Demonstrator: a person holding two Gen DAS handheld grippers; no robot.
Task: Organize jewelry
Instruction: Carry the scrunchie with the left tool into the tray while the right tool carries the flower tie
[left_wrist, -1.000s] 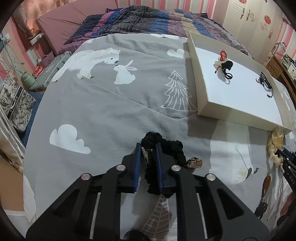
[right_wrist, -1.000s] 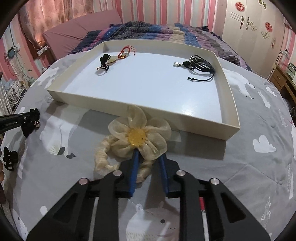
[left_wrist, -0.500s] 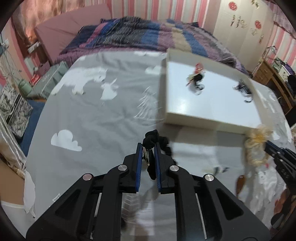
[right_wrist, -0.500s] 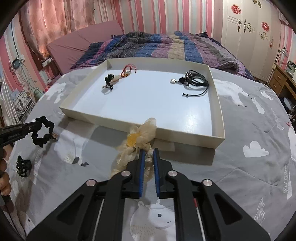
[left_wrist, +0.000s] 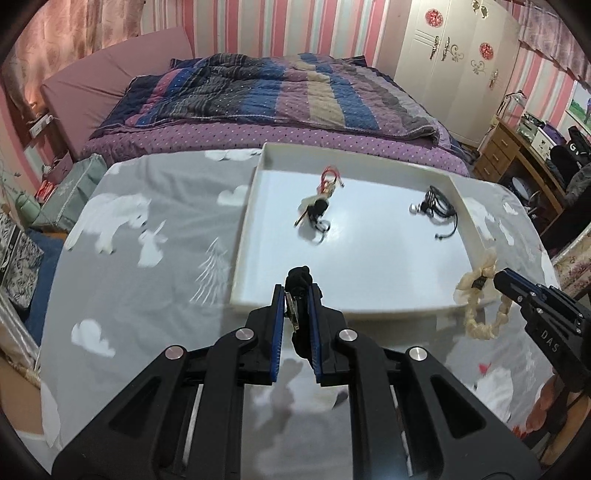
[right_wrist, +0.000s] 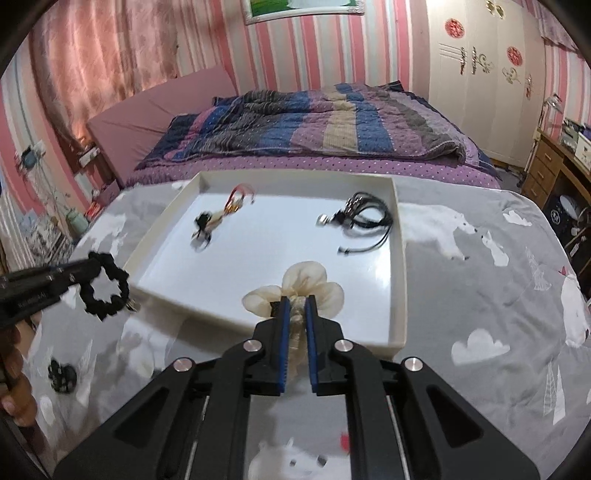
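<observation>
A: Where's the black scrunchie (right_wrist: 105, 293)?
B: Pinched in the left gripper (left_wrist: 298, 295), hanging as a loop off the bedspread (left_wrist: 155, 295), just beside the white tray (left_wrist: 243, 236).
A: And the cream flower scrunchie (right_wrist: 306, 286)?
B: Clamped in the right gripper (right_wrist: 295, 308), petals pointing toward the tray, band trailing back and down.
A: Any writing?
B: "DAS" on the right gripper's side.

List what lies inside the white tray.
Inside the white tray: a red cord piece with a black tassel, and black cords. The held cream flower scrunchie hides some near floor.
</observation>
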